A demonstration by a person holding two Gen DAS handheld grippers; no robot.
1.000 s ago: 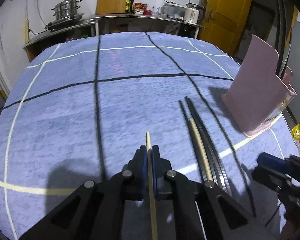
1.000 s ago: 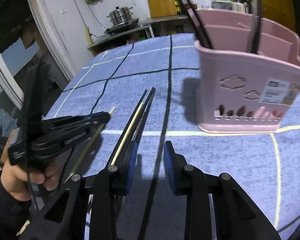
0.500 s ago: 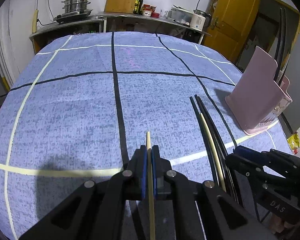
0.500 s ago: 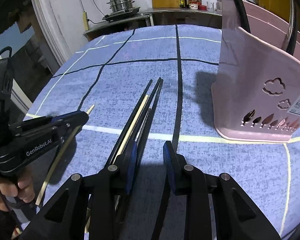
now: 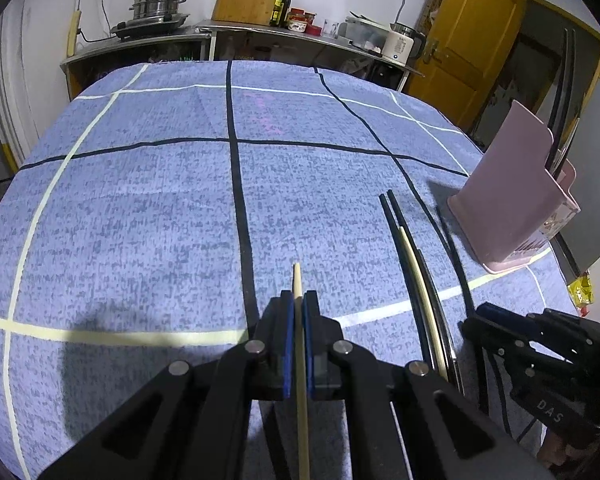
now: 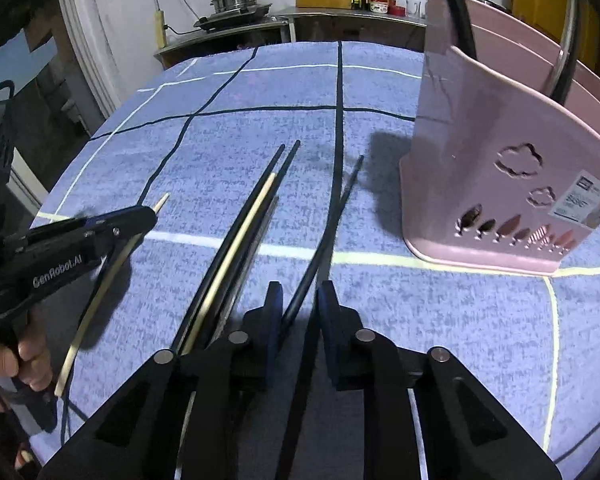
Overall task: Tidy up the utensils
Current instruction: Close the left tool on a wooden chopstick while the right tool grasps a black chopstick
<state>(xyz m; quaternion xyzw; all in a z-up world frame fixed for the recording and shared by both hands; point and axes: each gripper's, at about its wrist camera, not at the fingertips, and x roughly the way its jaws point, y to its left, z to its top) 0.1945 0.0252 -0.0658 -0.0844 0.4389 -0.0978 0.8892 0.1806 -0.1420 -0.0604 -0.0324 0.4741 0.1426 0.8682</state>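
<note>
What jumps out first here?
The left claw is shut on a pale chopstick above the blue grid tablecloth. The open right claw straddles a black chopstick, with a pink utensil basket at the right.

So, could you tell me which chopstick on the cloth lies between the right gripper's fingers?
The lone black chopstick, lying apart toward the pink basket; the other chopsticks lie bundled left of it.

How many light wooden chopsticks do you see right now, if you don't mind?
2. One chopstick is clamped in the left claw; the other chopstick lies among the black chopsticks on the table. More may be hidden in the pink holder.
</note>
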